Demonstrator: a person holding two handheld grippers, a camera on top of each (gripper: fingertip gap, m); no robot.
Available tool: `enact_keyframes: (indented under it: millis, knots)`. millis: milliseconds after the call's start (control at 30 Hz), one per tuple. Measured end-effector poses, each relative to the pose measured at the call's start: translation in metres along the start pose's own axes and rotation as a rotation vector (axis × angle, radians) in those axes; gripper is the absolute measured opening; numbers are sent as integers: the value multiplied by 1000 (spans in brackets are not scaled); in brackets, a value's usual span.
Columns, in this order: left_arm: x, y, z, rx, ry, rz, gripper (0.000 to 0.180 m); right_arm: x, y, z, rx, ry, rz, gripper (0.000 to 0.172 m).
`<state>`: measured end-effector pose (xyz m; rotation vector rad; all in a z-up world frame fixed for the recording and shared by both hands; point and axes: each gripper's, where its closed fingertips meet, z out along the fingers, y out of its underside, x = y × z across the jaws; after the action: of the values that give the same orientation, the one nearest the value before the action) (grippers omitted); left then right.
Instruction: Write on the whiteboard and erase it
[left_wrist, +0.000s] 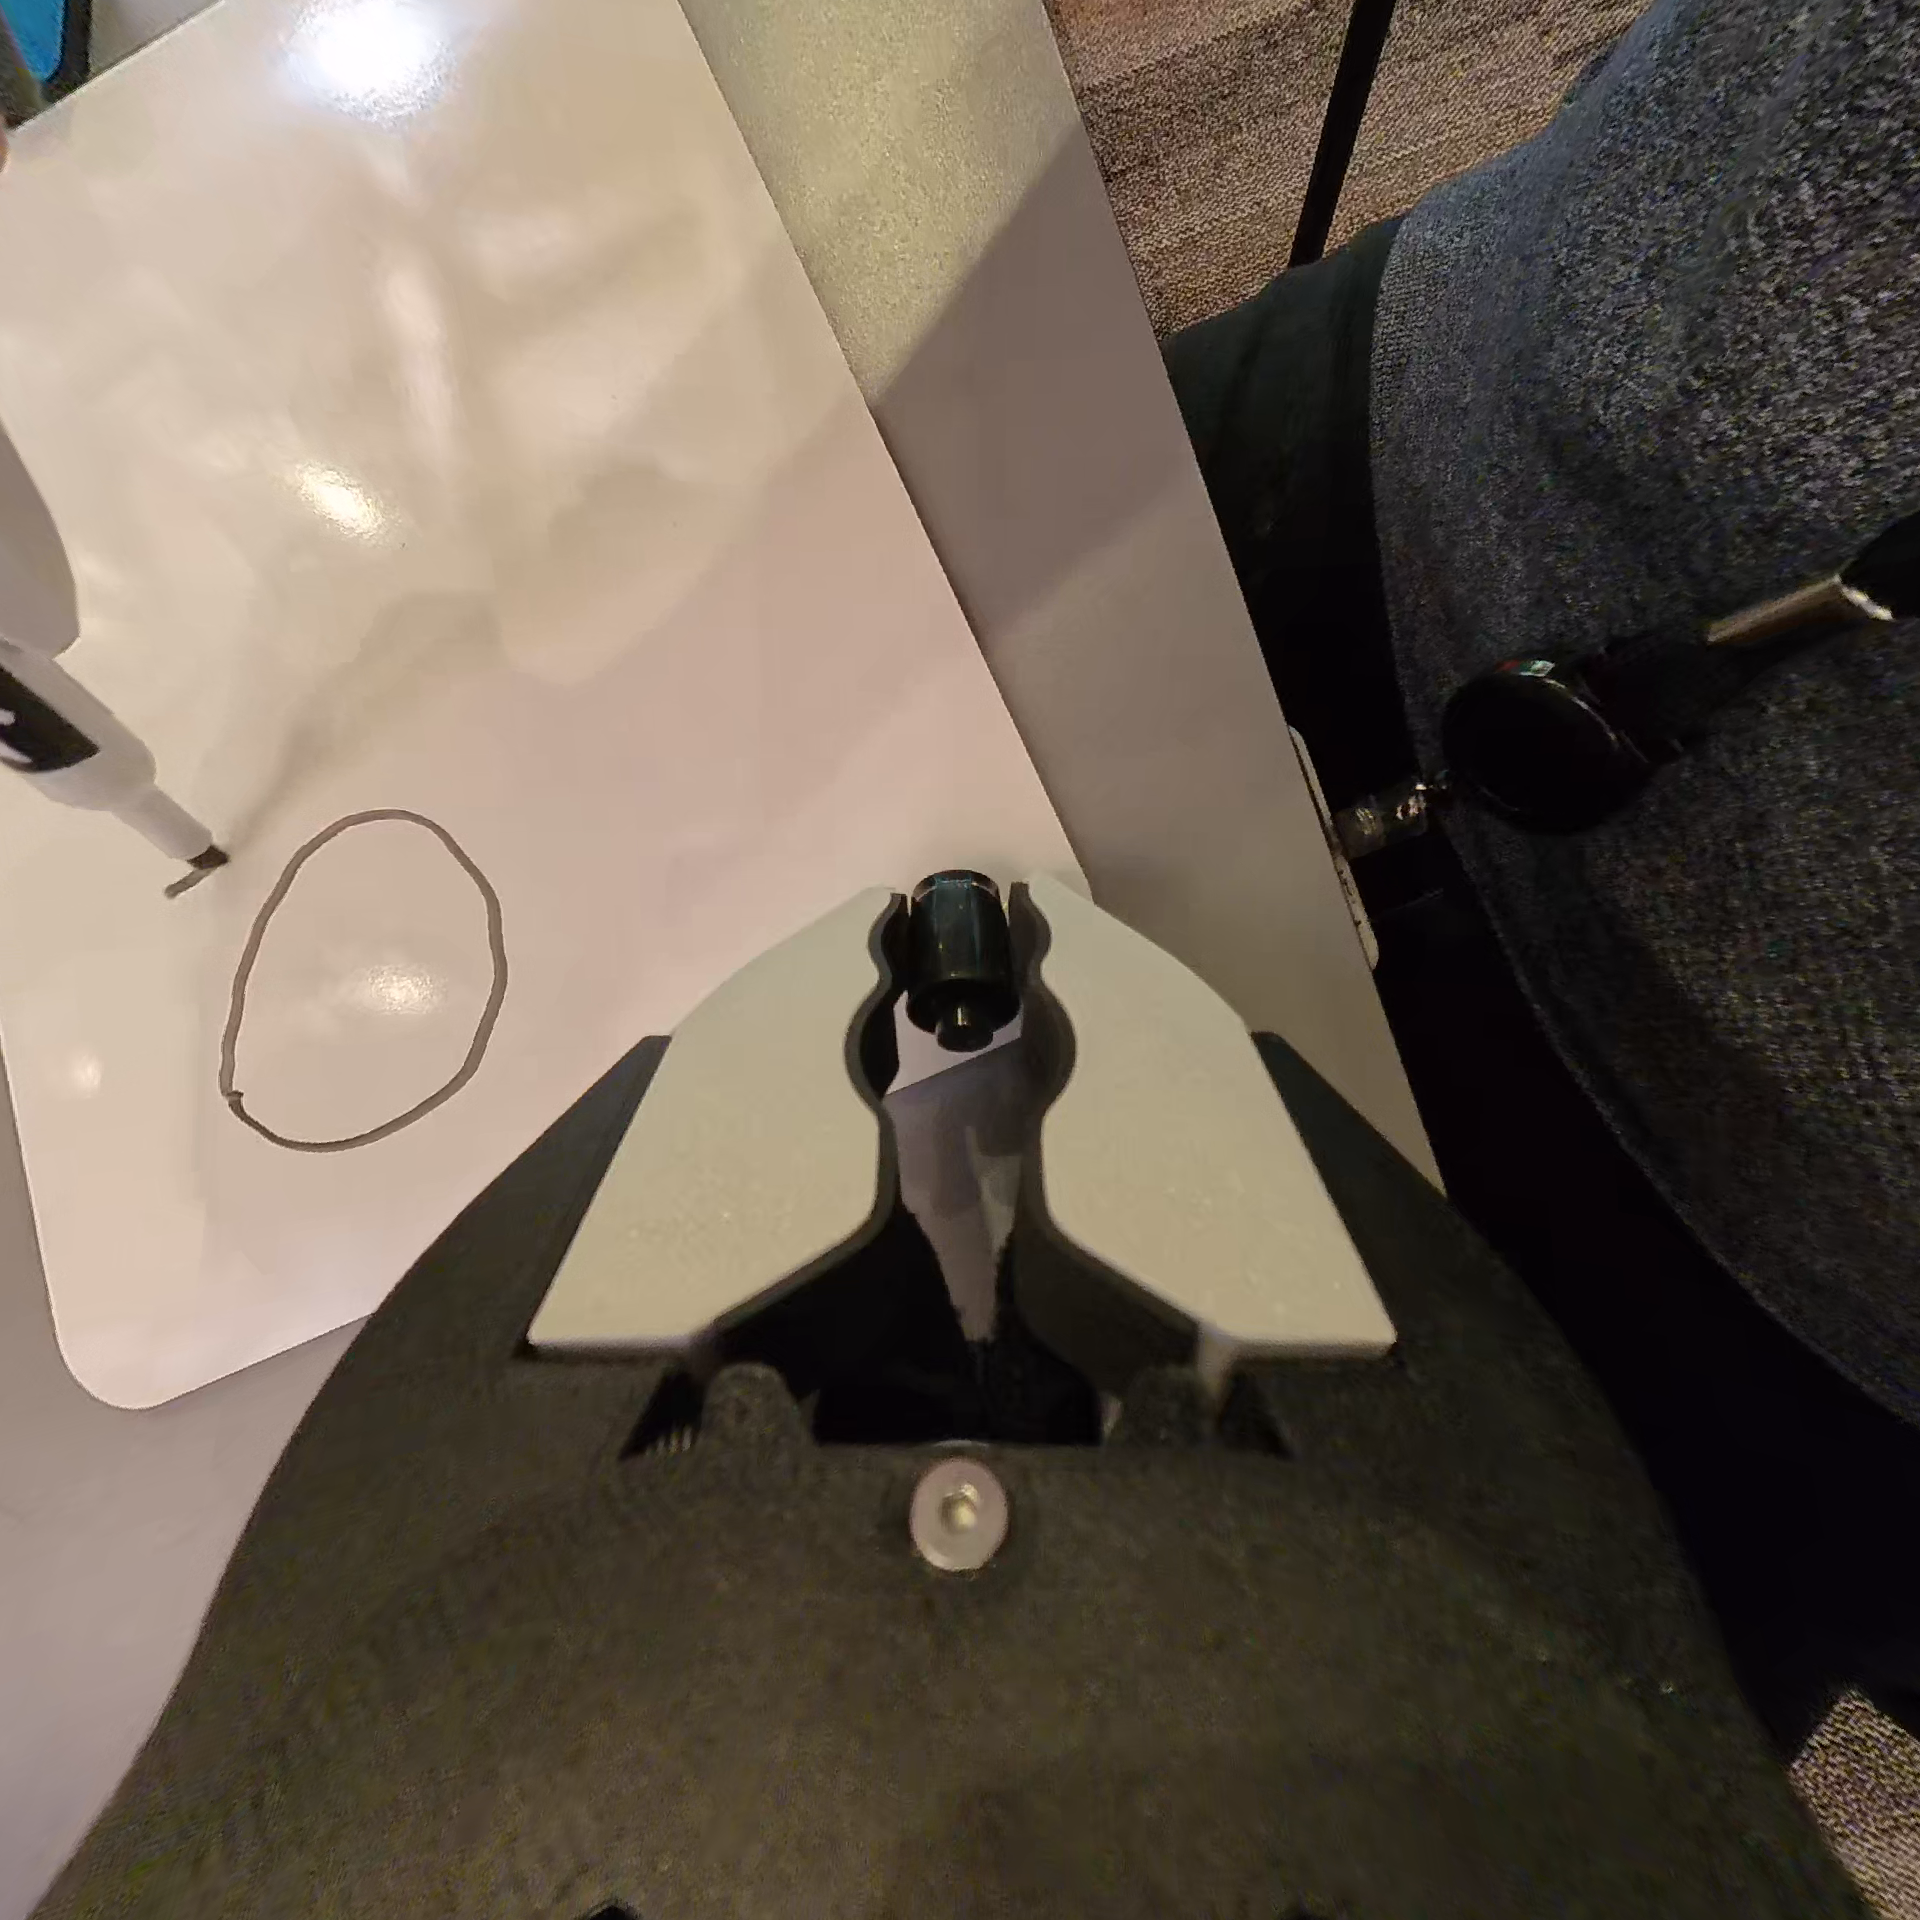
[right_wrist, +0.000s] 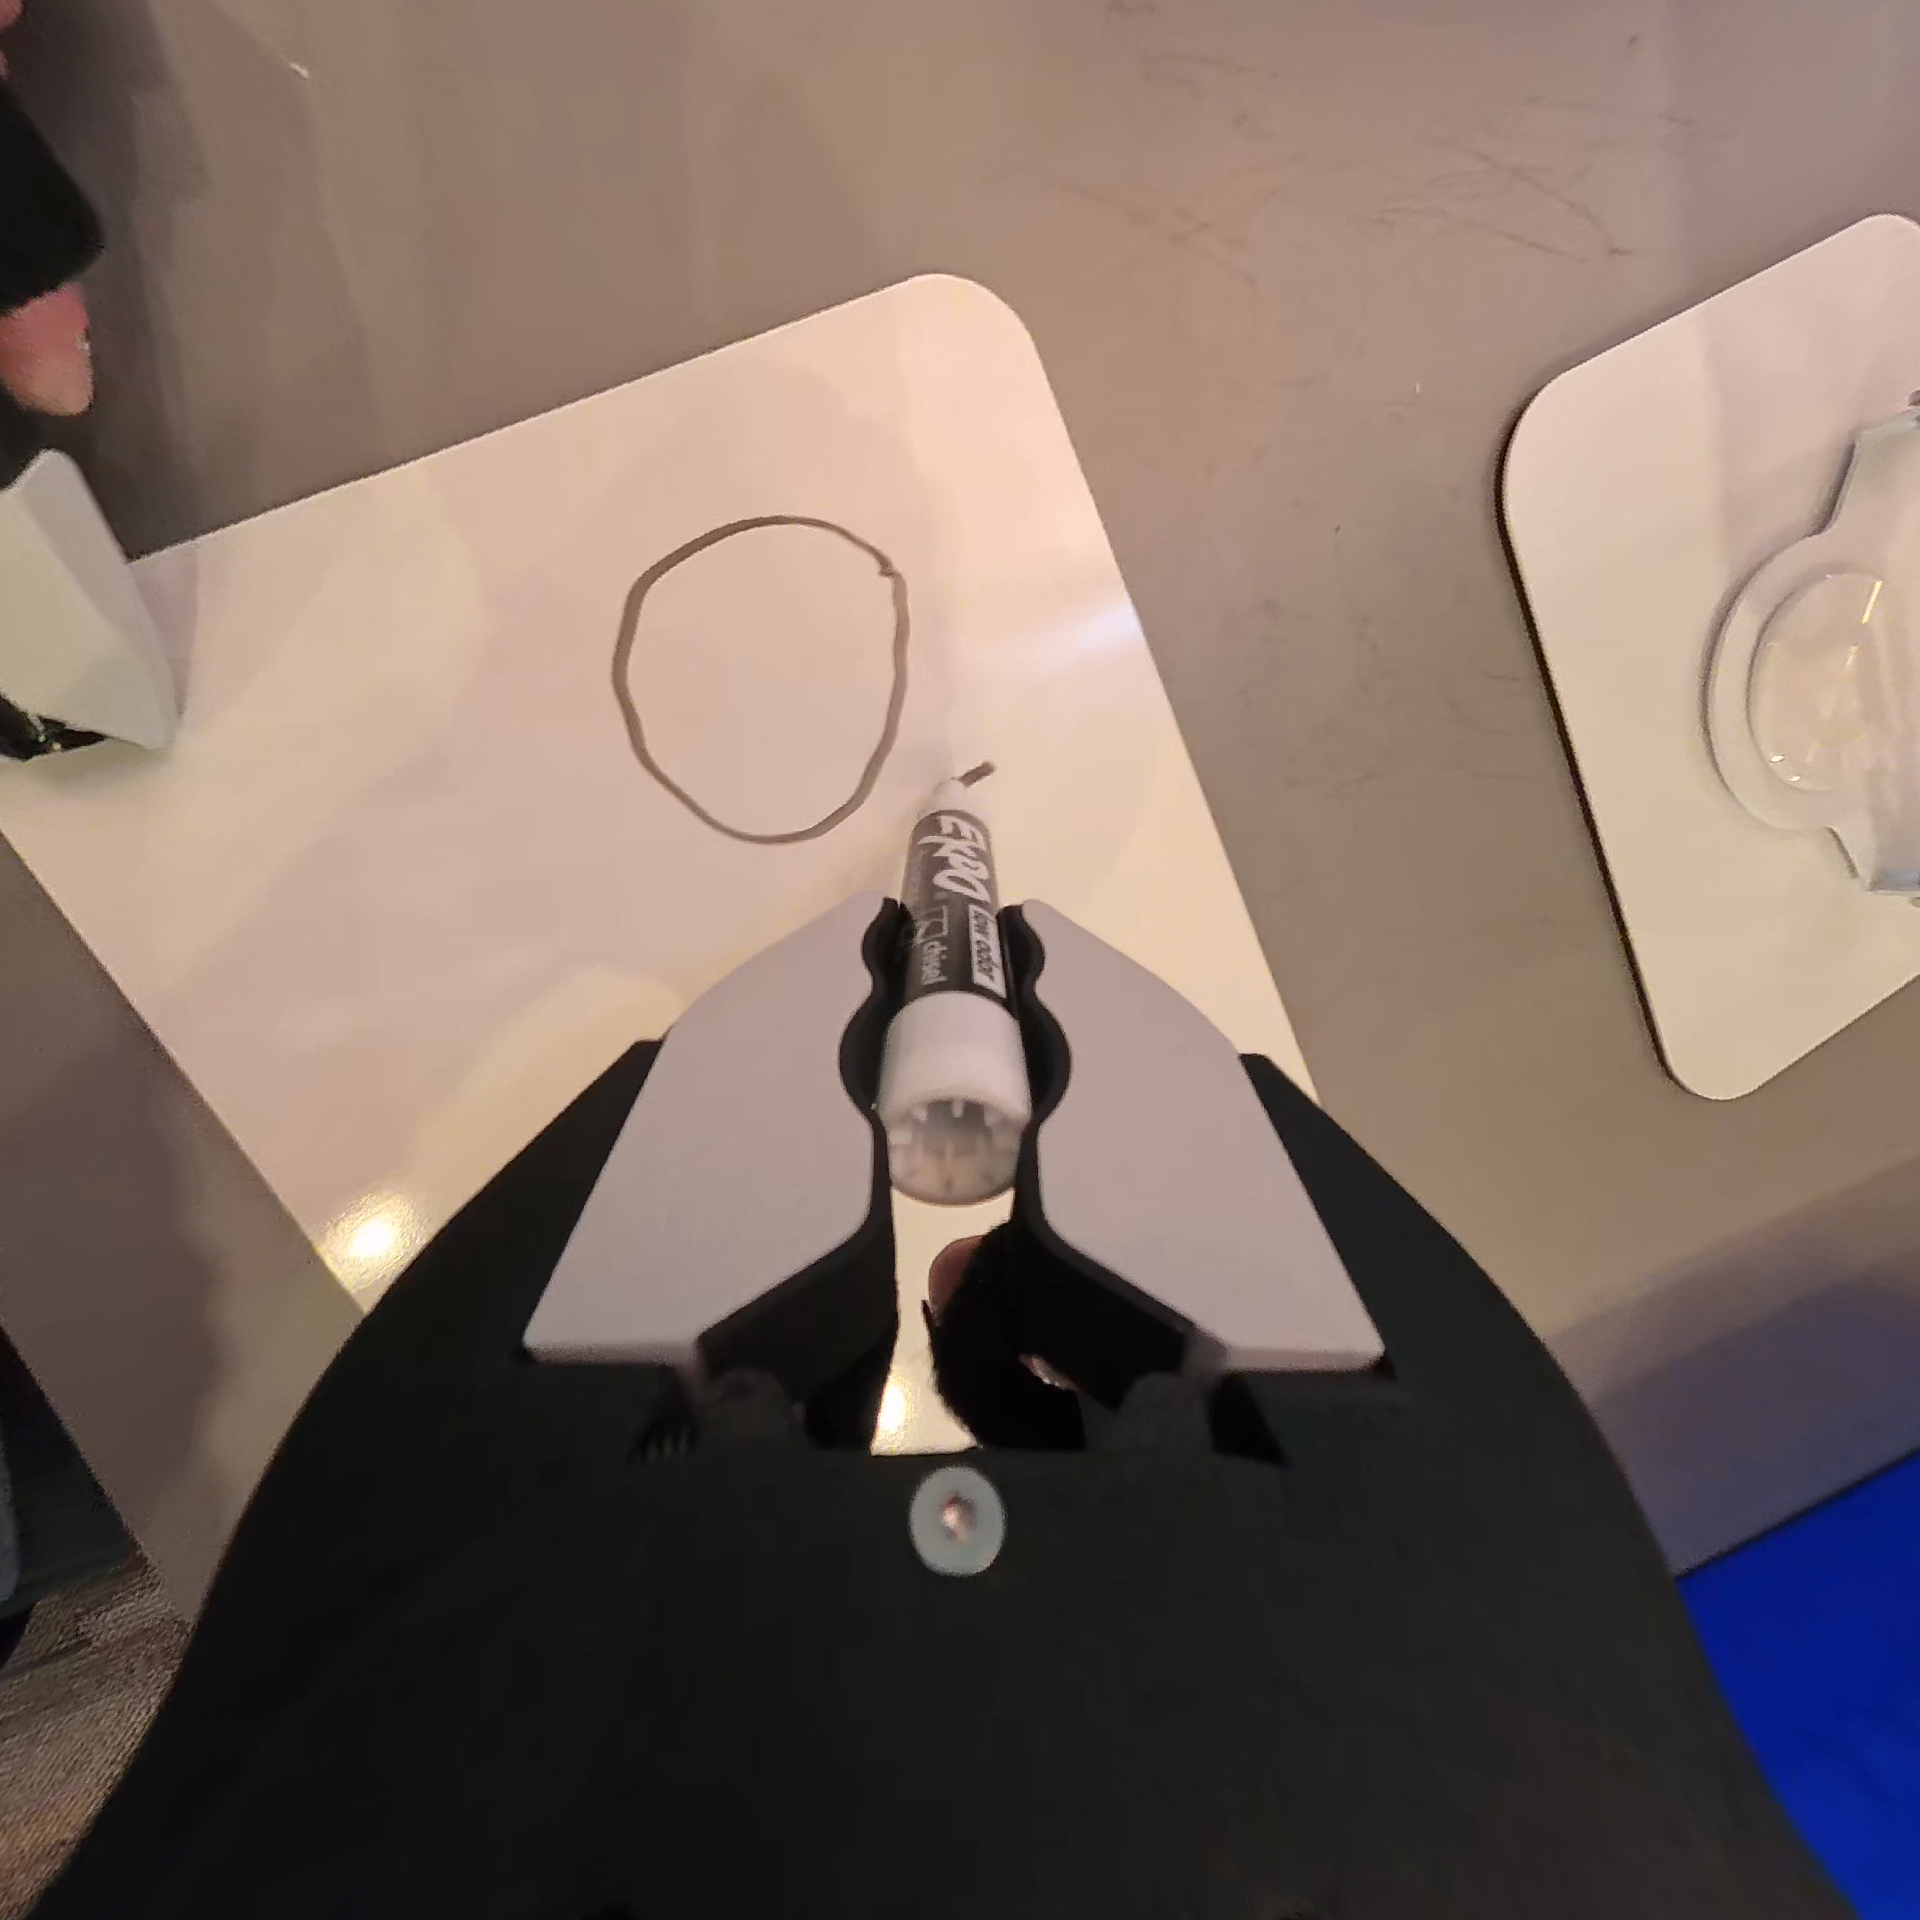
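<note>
A small white whiteboard (right_wrist: 416, 727) lies on the grey table, with a hand-drawn dark oval (right_wrist: 764, 677) on it. My right gripper (right_wrist: 954, 935) is shut on a black-and-white marker (right_wrist: 951, 914), its tip touching the board beside the oval at a short fresh stroke (right_wrist: 977, 772). My left gripper (left_wrist: 956, 935) is shut on the marker's black cap (left_wrist: 956, 961) and hovers over the board's near edge. In the left wrist view the whiteboard (left_wrist: 520, 520), the oval (left_wrist: 364, 977) and the marker (left_wrist: 114, 769) with its tip on the board also show.
A second small white board (right_wrist: 1621, 644) with a clear plastic object (right_wrist: 1829, 675) on it lies at the right. The grey table (right_wrist: 1299, 260) has faint scuffs. A person's dark clothing (left_wrist: 1662, 520) with a black round clip (left_wrist: 1538, 748) is at the table edge.
</note>
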<state>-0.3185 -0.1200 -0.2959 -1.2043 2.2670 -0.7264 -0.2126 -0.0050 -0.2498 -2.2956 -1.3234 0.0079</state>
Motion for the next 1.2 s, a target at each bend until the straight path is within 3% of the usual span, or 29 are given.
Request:
enact_keyframes:
  millis: [400, 633, 1033, 1200]
  knots:
    - [0, 0, 0, 0, 2, 2, 19, -40, 20, -20, -12, -20, 4, 21]
    - [0, 0, 0, 1, 6, 2, 19, -39, 23, -21, -2, -16, 18, 21]
    - [0, 0, 0, 1, 8, 5, 19, -24, 64, -37, -52, 34, 86, 21]
    - [0, 0, 0, 2, 10, 4, 19, -22, 65, -37, -49, 36, 90, 21]
